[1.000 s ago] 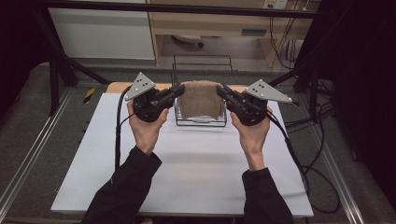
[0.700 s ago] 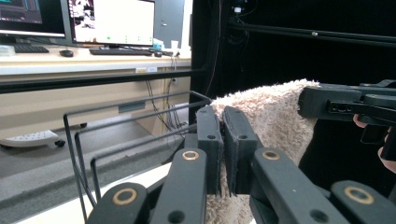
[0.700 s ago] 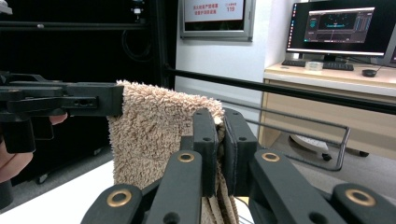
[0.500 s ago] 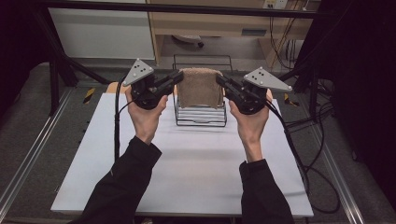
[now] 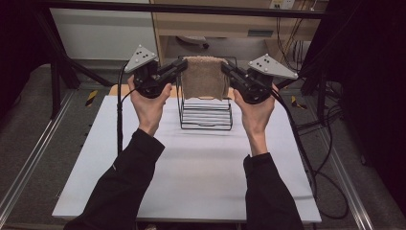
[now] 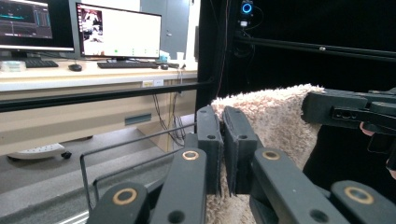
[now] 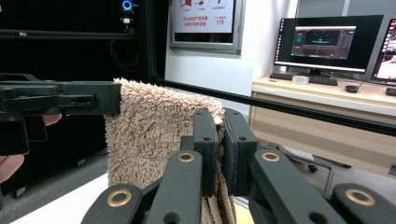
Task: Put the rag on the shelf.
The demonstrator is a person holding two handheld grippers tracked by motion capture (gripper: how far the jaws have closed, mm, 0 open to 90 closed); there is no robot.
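Observation:
A tan fluffy towel (image 5: 204, 76) hangs stretched between my two grippers, above a black wire rack (image 5: 207, 115) on the white table (image 5: 191, 163). My left gripper (image 5: 183, 65) is shut on the towel's upper left corner. My right gripper (image 5: 223, 67) is shut on its upper right corner. In the left gripper view the jaws (image 6: 222, 140) pinch the towel (image 6: 275, 116), with the right gripper (image 6: 345, 109) at its far corner. In the right gripper view the jaws (image 7: 220, 140) clamp the towel (image 7: 149, 135), and the left gripper (image 7: 70, 103) holds the other corner.
The rack stands at the table's far middle, with a black frame bar (image 5: 191, 8) overhead behind it. Cables (image 5: 306, 143) trail down the table's right side. A desk with monitors (image 6: 119, 30) and keyboards lies beyond the frame.
Both hands have risen together, lifting the towel from down in the rack to hanging above it. Both grips stay unchanged.

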